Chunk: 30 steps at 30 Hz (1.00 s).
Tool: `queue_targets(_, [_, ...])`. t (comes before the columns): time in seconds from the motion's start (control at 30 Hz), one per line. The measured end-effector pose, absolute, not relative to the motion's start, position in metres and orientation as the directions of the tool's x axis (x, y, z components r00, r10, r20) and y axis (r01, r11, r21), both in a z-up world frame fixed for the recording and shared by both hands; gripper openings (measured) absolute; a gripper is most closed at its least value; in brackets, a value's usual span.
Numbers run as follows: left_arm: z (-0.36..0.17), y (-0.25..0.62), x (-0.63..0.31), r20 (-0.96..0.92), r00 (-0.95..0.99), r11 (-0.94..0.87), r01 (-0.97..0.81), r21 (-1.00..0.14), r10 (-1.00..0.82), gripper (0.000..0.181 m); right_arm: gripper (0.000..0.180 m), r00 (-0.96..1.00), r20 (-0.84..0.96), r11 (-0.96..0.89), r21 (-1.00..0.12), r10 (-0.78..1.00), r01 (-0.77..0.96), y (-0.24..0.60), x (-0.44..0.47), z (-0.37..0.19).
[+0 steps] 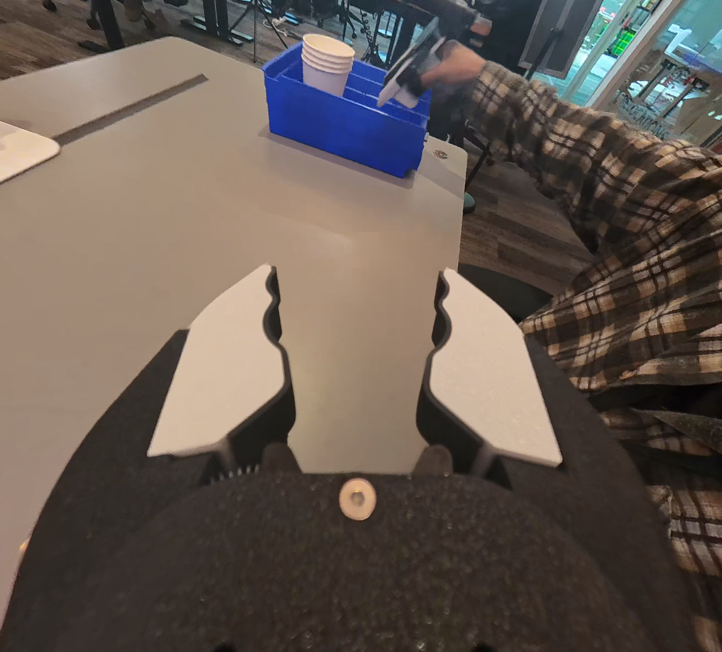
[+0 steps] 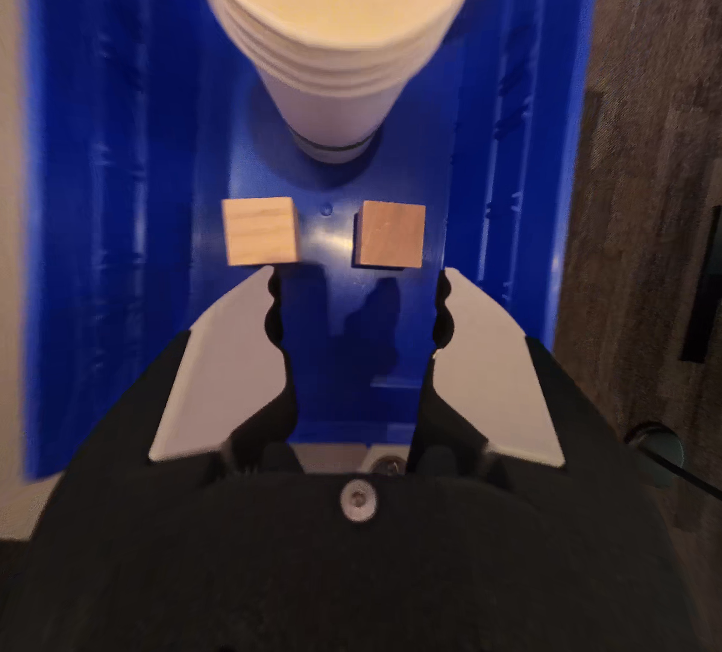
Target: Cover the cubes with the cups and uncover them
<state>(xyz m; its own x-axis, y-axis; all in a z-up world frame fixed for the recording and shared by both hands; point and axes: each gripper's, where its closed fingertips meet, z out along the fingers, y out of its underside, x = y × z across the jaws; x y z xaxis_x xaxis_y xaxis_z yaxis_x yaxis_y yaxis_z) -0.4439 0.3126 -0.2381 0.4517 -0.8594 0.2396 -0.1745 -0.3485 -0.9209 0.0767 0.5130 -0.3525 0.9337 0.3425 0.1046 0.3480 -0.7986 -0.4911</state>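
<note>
Left claw [image 1: 357,277] wide, holding nothing, low over the bare grey desk [image 1: 156,242]. Right claw [image 2: 357,273] also wide and holding nothing, pointing down into the blue bin [image 2: 109,203] at the desk's far right corner. 2 wooden cubes on the bin floor side by side, apart: light cube [image 2: 261,230] just beyond the claw's left fingertip, darker cube [image 2: 390,234] to its right. Stack of white paper cups [image 2: 336,47] upright in the bin, just past the cubes. Plaid sleeve [image 1: 586,172] behind the right claw.
</note>
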Motion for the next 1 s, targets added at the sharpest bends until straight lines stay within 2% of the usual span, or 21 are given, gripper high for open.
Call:
queue_targets(0.13, [-0.221,0.313,-0.468,0.214,0.497,-0.316,-0.13,-0.94,-0.841,0.075,0.076,0.874,0.233,-0.65,-0.593,0.426,0.475,0.5,0.031,-0.269])
queue_targets(0.23, [-0.211,0.314,-0.487,0.205,0.536,-0.297,-0.091,-0.95,-0.819,0.075,0.075,0.782,0.27,-0.492,-0.651,0.561,0.578,0.493,-0.051,-0.226])
queue_targets(0.3, [-0.206,0.314,-0.497,0.203,0.554,-0.289,-0.071,-0.955,-0.807,0.075,0.075,0.672,0.266,-0.352,-0.688,0.691,0.635,0.486,-0.127,-0.219])
queue_targets(0.47, [-0.197,0.307,-0.511,0.187,0.571,-0.264,-0.055,-0.963,-0.8,0.075,0.076,0.287,0.176,-0.052,-0.767,0.942,0.639,0.444,-0.319,-0.259])
queue_targets(0.63, [-0.19,0.301,-0.515,0.17,0.564,-0.237,-0.048,-0.97,-0.808,0.075,0.073,-0.004,0.205,0.157,-0.736,0.979,0.658,0.417,-0.436,-0.319])
queue_targets(0.87, [-0.183,0.298,-0.522,0.162,0.567,-0.217,-0.03,-0.976,-0.808,0.075,0.071,-0.146,0.137,0.199,-0.594,0.98,0.78,0.412,-0.49,-0.382])
queue_targets(1.0, [-0.181,0.298,-0.523,0.158,0.564,-0.207,-0.025,-0.978,-0.81,0.075,0.069,-0.164,0.106,0.195,-0.554,0.981,0.809,0.411,-0.498,-0.402])
